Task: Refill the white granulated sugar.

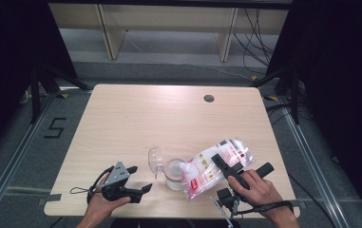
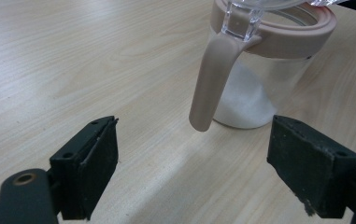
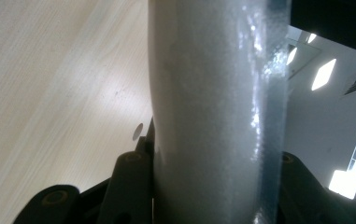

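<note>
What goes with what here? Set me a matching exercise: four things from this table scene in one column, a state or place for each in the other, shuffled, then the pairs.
Things:
1. bag of white powder
2. jar
3. left gripper
4. clear lid

States:
A. flipped up, open
B. jaws open, nothing between them
C. tilted, clamped in the right gripper
D. on the table, some white powder inside

Pairs: 1-C, 2-D, 3-B, 4-A
</note>
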The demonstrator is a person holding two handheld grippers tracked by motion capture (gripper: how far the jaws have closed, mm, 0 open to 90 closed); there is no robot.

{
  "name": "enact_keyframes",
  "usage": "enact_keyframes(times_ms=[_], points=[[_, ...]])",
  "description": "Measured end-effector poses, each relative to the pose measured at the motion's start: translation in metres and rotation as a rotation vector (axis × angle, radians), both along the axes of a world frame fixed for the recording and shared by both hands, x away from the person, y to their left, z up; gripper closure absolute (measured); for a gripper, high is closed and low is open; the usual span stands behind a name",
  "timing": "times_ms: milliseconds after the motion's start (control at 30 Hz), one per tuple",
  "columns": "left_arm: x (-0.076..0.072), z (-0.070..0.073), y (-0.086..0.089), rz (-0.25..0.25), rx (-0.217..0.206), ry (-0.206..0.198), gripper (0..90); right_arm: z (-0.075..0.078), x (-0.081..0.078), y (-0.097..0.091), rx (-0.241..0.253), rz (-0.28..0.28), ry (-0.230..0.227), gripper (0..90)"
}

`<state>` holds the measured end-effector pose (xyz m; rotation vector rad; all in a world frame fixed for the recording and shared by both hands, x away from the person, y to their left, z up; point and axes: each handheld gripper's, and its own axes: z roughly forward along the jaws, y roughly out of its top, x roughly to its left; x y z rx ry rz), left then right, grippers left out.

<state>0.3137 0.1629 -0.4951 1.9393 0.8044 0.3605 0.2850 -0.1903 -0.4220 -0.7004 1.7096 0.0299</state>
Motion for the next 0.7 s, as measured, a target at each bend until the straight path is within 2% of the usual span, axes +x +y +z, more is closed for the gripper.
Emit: enact_keyframes(times_ms=[700], points=[[0.0000, -0.0002, -0.0001, 0.001, -0.001, 0.002, 16.1, -0.0011, -0.0003, 0.0021, -0.009, 0.016, 0.003, 67.9]])
